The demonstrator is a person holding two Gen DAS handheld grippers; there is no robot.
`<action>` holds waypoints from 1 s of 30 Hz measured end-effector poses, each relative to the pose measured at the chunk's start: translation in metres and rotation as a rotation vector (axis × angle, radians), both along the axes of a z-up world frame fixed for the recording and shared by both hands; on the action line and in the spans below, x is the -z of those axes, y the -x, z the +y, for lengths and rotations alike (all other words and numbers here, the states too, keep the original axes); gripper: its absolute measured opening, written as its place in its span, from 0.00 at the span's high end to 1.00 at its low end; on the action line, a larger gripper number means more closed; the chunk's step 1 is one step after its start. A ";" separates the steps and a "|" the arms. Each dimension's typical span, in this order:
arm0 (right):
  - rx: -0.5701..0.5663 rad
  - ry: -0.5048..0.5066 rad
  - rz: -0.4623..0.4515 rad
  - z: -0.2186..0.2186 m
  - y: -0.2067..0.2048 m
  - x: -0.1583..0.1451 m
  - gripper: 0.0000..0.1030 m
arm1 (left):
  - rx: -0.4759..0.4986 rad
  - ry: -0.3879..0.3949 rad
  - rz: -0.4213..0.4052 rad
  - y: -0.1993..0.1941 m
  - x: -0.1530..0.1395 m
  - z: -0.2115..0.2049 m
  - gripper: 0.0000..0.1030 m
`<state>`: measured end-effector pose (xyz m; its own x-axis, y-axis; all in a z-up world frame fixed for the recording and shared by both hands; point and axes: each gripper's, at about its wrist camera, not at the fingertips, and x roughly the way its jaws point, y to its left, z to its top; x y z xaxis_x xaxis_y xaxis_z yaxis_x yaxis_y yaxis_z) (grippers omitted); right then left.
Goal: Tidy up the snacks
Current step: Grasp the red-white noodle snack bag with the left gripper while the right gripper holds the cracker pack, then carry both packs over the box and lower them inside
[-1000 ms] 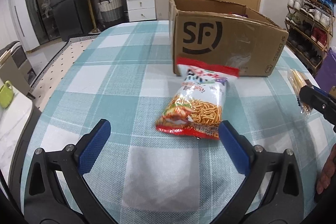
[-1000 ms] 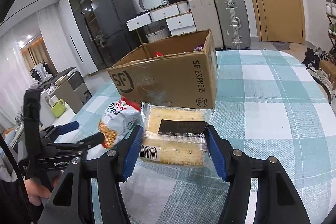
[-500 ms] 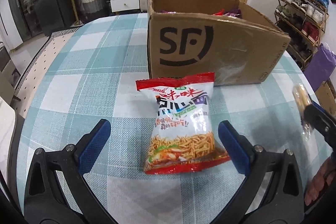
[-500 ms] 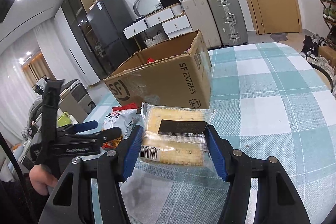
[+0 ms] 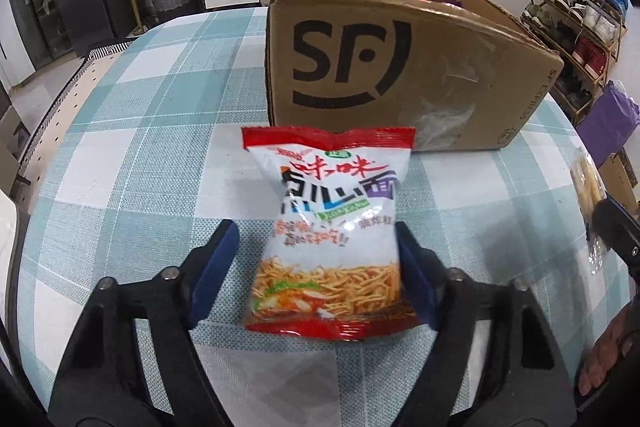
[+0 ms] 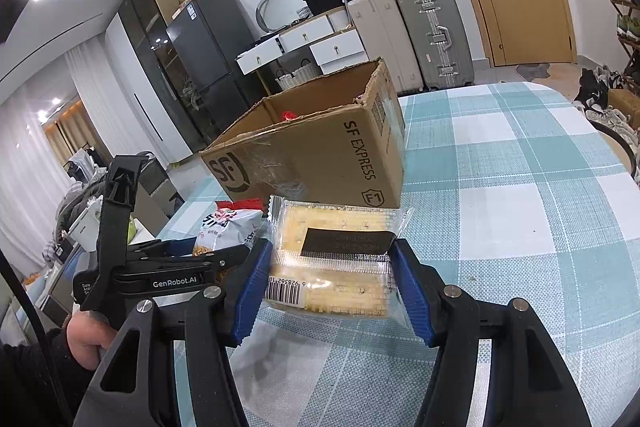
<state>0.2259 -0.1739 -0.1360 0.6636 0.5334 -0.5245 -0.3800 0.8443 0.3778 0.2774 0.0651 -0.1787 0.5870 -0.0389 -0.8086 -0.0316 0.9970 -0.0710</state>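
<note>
A red and white noodle snack bag (image 5: 328,227) lies on the checked tablecloth in front of the open SF cardboard box (image 5: 400,67). My left gripper (image 5: 316,267) straddles the bag: its right finger touches the bag's edge, its left finger stands a short gap off. It also shows in the right wrist view (image 6: 180,267) beside the bag (image 6: 224,231). My right gripper (image 6: 330,279) is shut on a clear pack of crackers (image 6: 332,259), held above the table near the box (image 6: 320,155). The cracker pack shows at the right edge of the left wrist view (image 5: 588,187).
The box holds several snacks, mostly hidden by its walls. The round table (image 6: 520,187) carries a teal checked cloth; its edge curves at left and right. Suitcases (image 6: 432,31), drawers and a shoe rack (image 5: 576,15) stand beyond.
My left gripper has moved forward over the noodle bag and its fingers have narrowed around it. My right gripper keeps the cracker pack and has tilted slightly.
</note>
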 end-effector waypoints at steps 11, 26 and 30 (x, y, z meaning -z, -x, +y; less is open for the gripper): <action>0.020 0.027 0.013 0.002 -0.002 0.001 0.40 | 0.051 -0.001 0.007 0.008 -0.002 -0.001 0.55; 0.046 0.035 0.022 0.001 -0.003 0.002 0.40 | 0.010 -0.012 -0.030 0.029 -0.016 0.007 0.55; 0.042 0.014 0.012 -0.003 -0.001 0.001 0.40 | 0.017 -0.010 -0.067 0.044 -0.030 0.004 0.55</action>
<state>0.2272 -0.1770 -0.1370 0.6792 0.4975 -0.5396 -0.3395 0.8648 0.3700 0.2338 0.0691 -0.1485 0.6389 -0.0414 -0.7681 -0.0106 0.9980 -0.0626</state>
